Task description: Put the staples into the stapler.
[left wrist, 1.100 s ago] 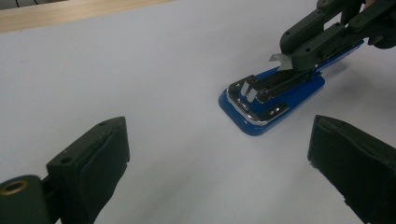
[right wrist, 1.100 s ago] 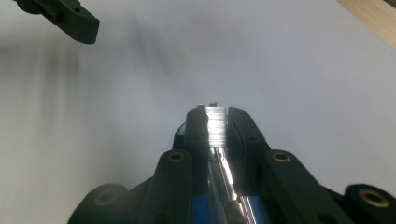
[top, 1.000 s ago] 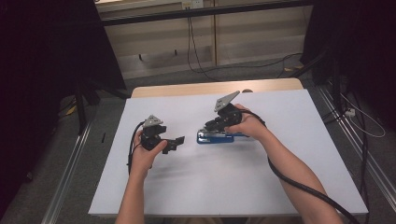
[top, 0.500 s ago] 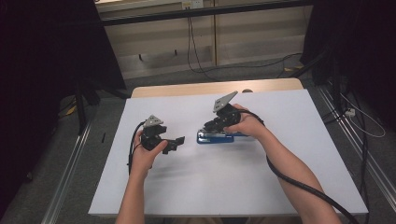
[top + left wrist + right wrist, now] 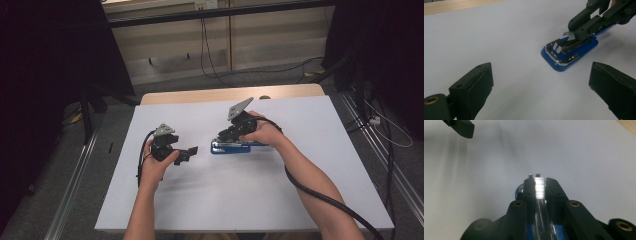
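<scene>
A blue stapler (image 5: 231,148) with a chrome magazine (image 5: 564,48) lies flat on the white table (image 5: 250,200), a little right of centre. My right gripper (image 5: 223,137) hovers over its front end, shut on a short silver strip of staples (image 5: 539,187) that it holds just above the magazine channel. From the left gripper view the same strip (image 5: 568,35) sits between the right gripper's black jaws (image 5: 577,31). My left gripper (image 5: 192,150) rests to the left of the stapler, pointing at it, jaws wide open and empty (image 5: 541,73).
The white sheet covers a wooden table whose bare far edge (image 5: 225,95) shows at the back. Cables (image 5: 320,195) trail from both grippers. A metal rail (image 5: 70,190) runs along the left side, with dark floor and cables beyond.
</scene>
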